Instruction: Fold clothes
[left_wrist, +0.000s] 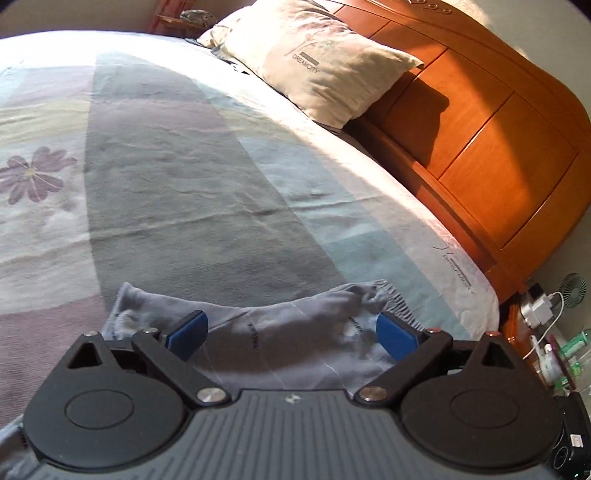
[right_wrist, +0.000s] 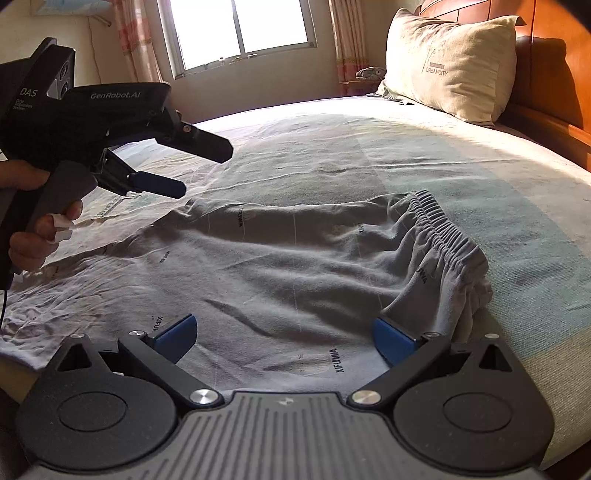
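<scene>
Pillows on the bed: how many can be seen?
1. The pillow leans against the wooden headboard at the far end of the bed. Something pale shows behind it; another may be hidden.

One pair of shorts, one pillow, two grippers on one bed.

A single pair of grey shorts (right_wrist: 295, 266) lies on the bed (right_wrist: 498, 206), toward its near edge, with one gathered waistband (right_wrist: 443, 229) at its right end. One pillow (right_wrist: 448, 62) leans at the head edge against one wooden headboard (left_wrist: 480, 122). Two grippers show: the left gripper (right_wrist: 199, 166), held by one hand (right_wrist: 40, 229), and the right gripper (right_wrist: 284, 338), each with two blue-padded fingers spread apart. One window (right_wrist: 240, 29) with two curtains sits behind. One purple flower (left_wrist: 33, 173) is printed on the bedspread.
</scene>
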